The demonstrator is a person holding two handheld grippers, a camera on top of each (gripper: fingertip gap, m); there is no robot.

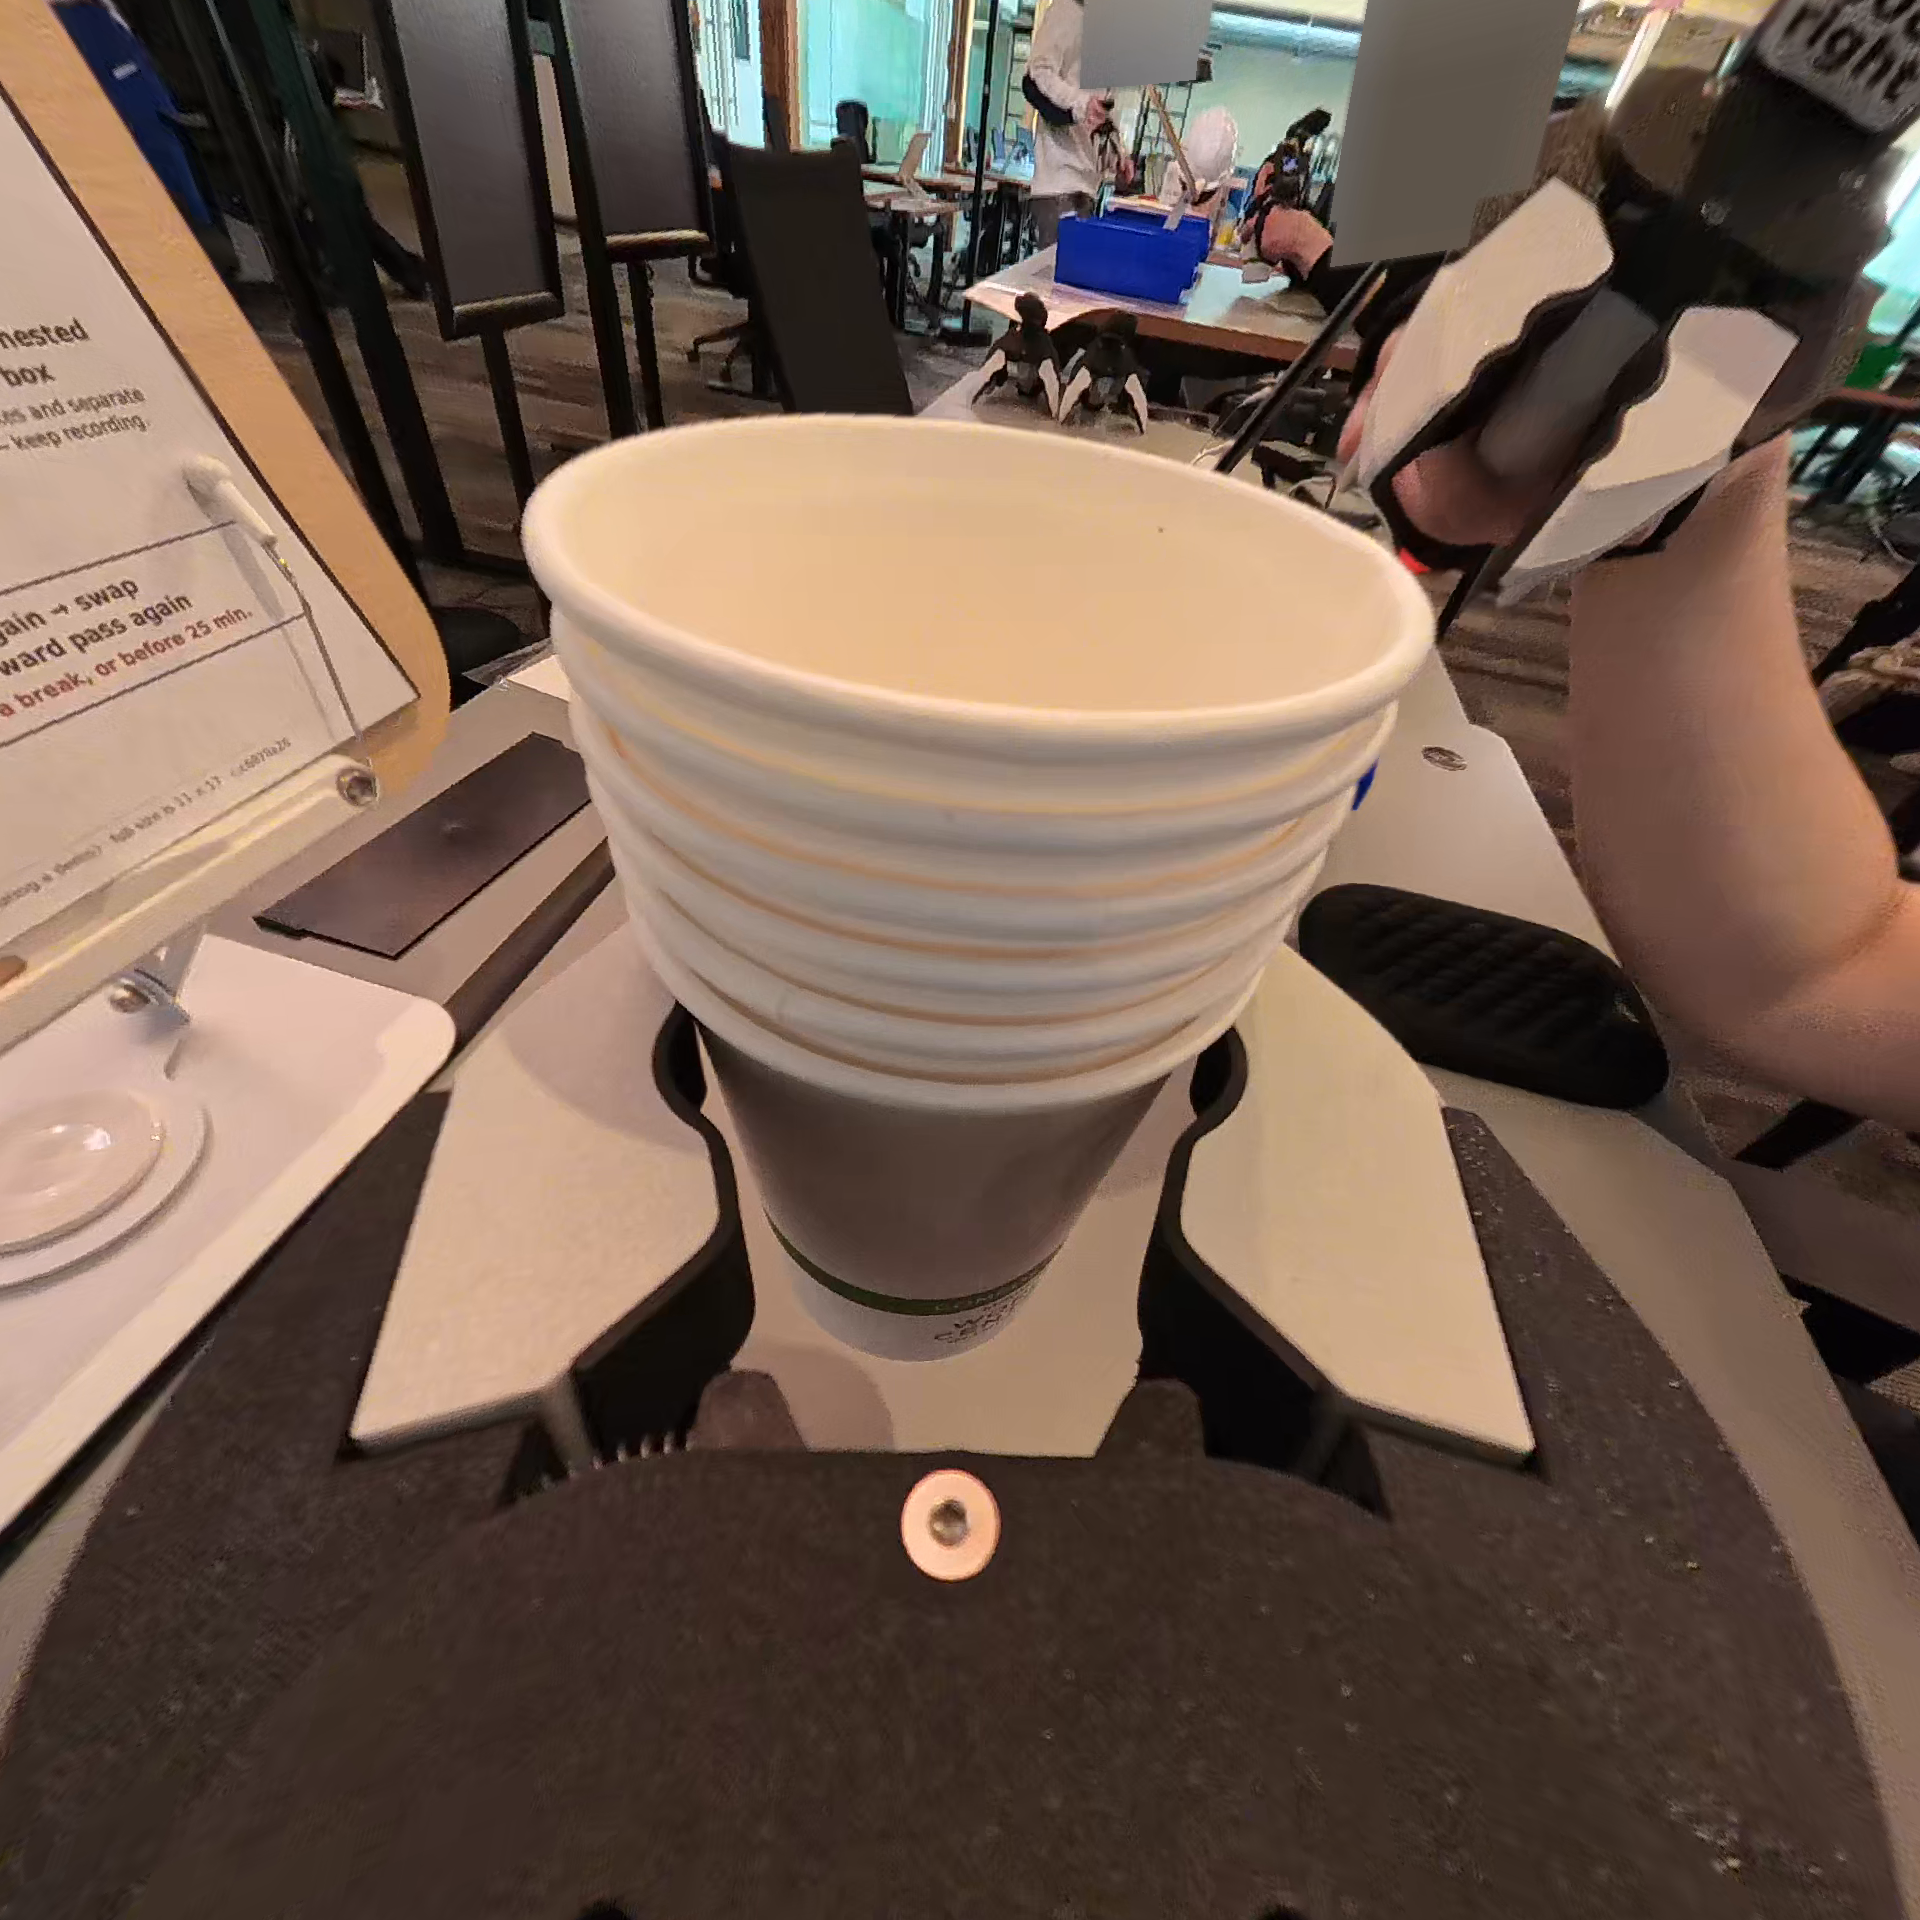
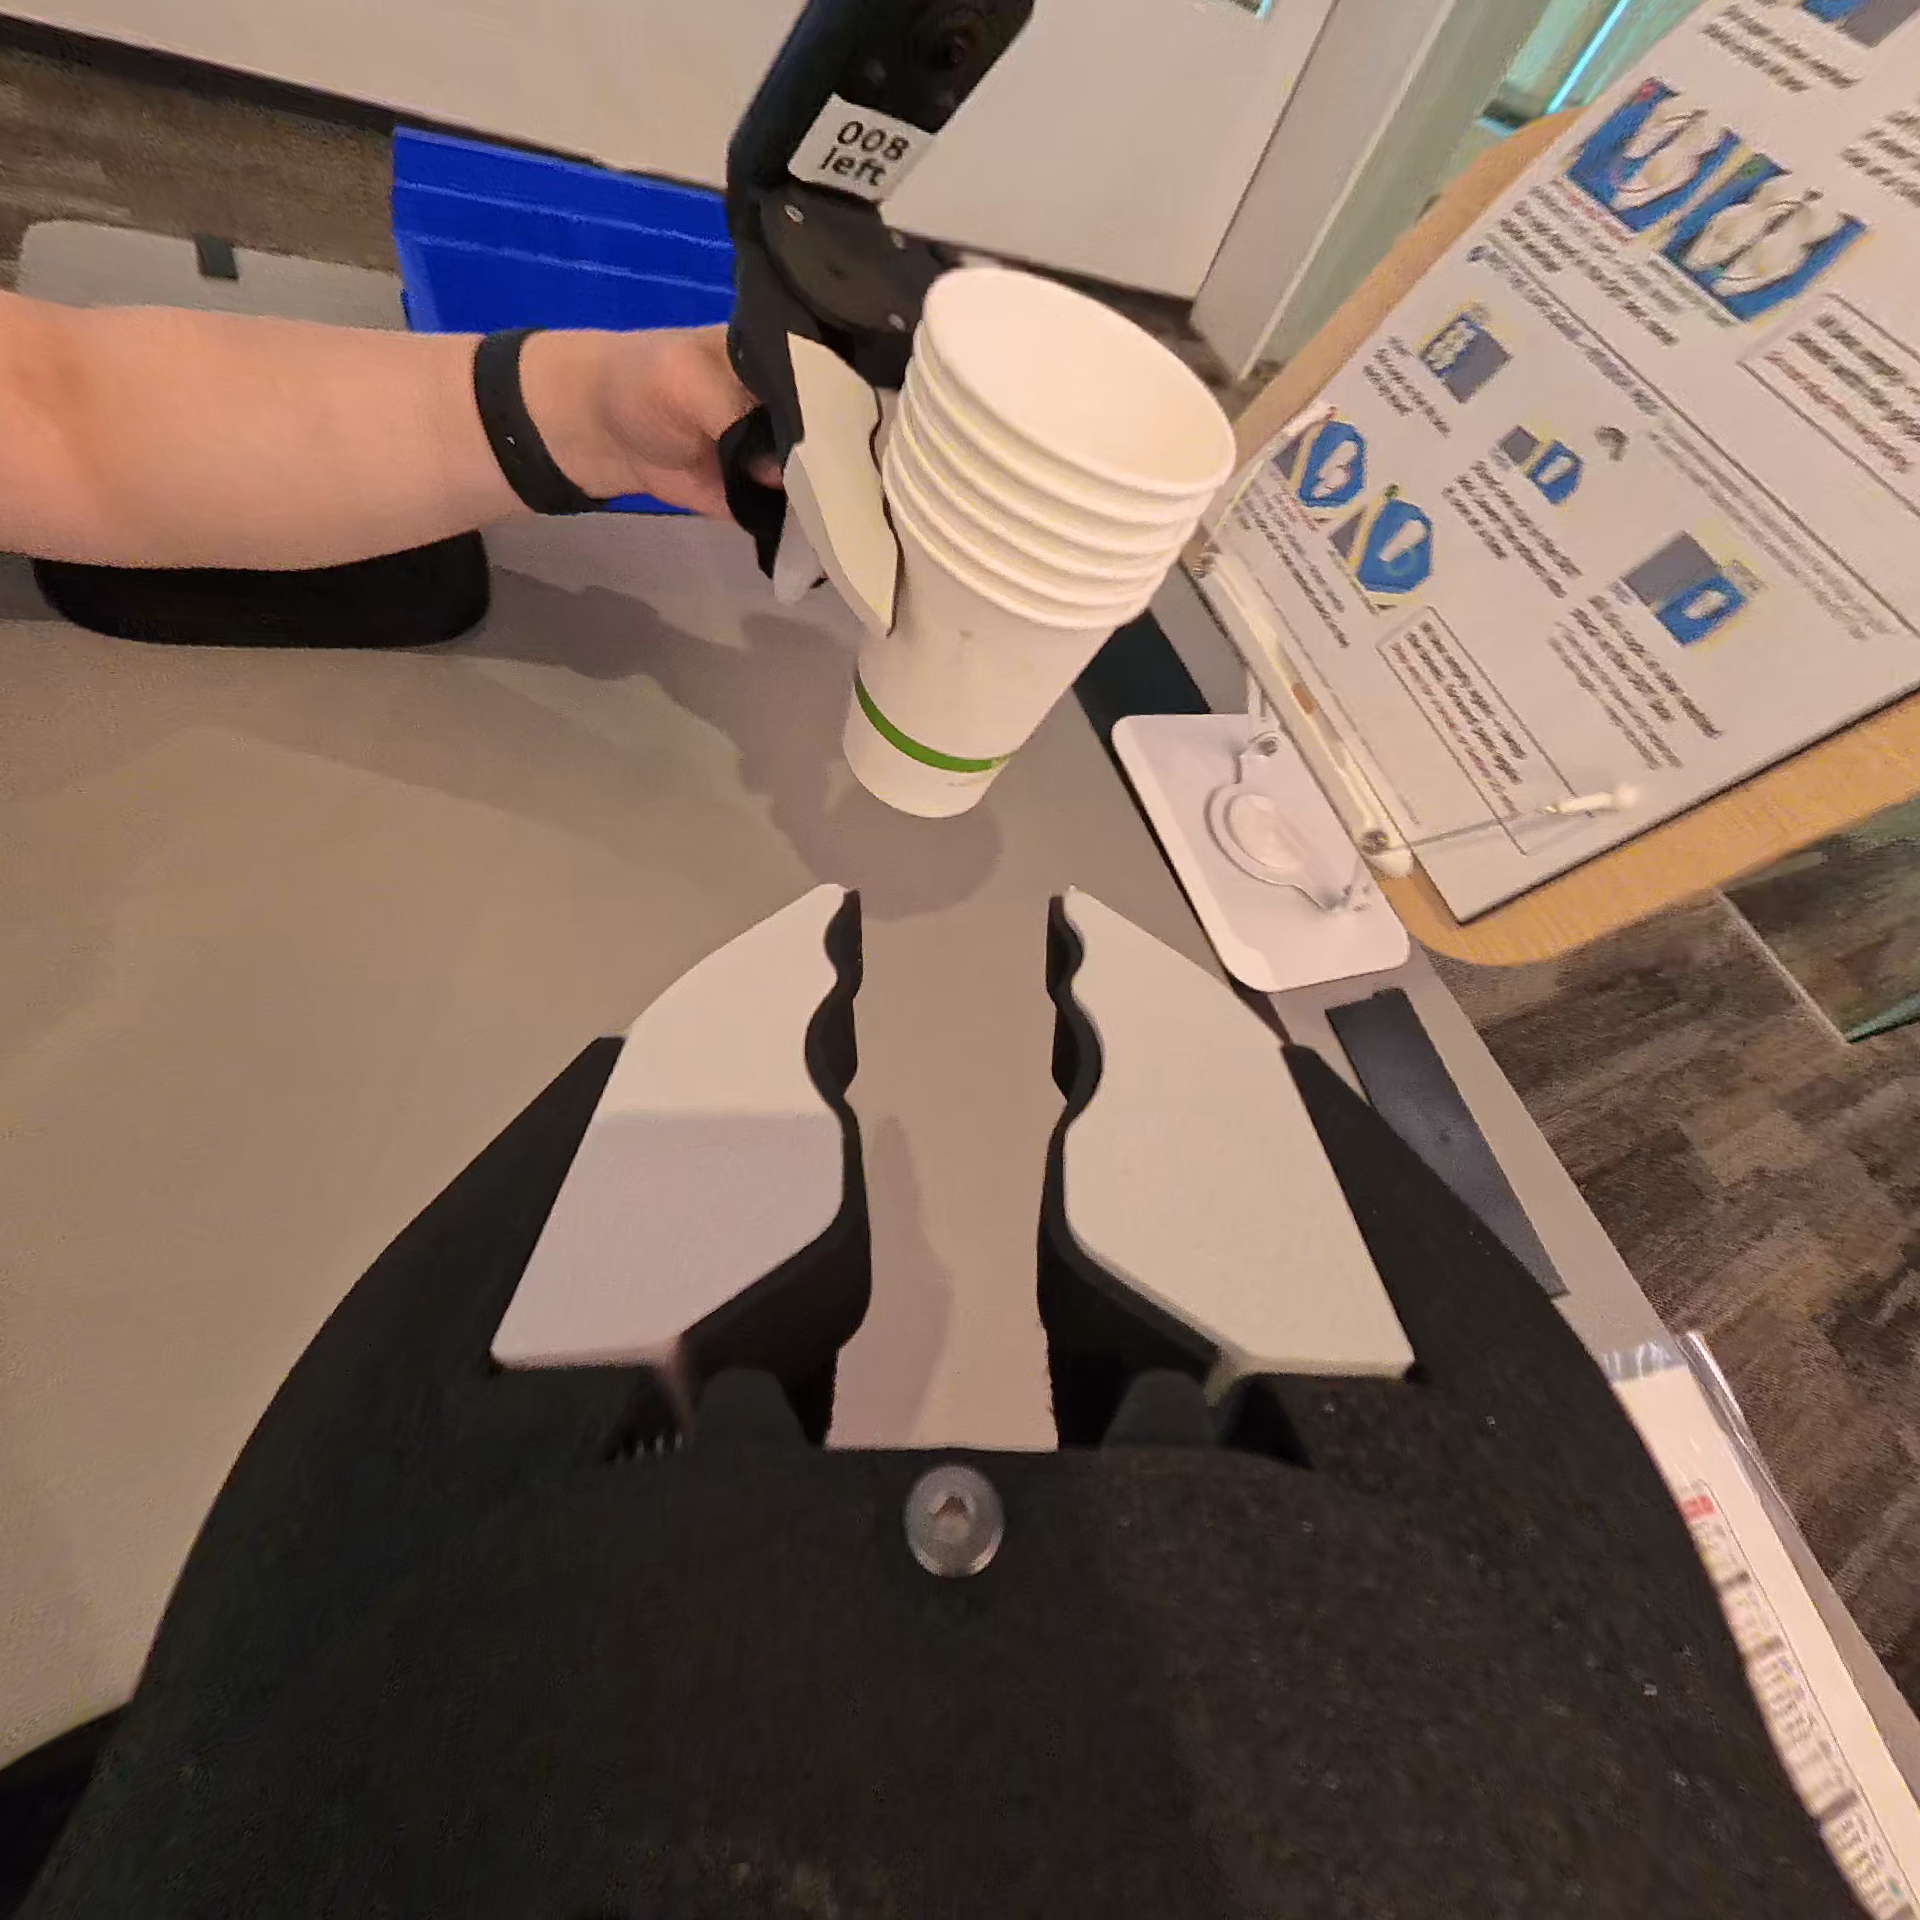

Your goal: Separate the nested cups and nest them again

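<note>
The left hand-held gripper (image 2: 883, 488) clamps a nested stack of white paper cups (image 2: 1023, 530) around the outer cup's wall, below the rims. The stack hangs tilted above the grey counter (image 2: 312, 883), clear of its surface, near the counter's edge and a leaning instruction board (image 2: 1621, 436). The right hand-held gripper (image 2: 954, 914) hovers nearby, parted and empty, open counter between them.

Stack of nested cups (image 2: 1023, 540): between the fingers of the left hand-held gripper (image 2: 883, 499), above the tabletop (image 2: 312, 883). Instruction board (image 2: 1621, 468): to its right. Right hand-held gripper (image 2: 954, 914): before it, apart.
</note>
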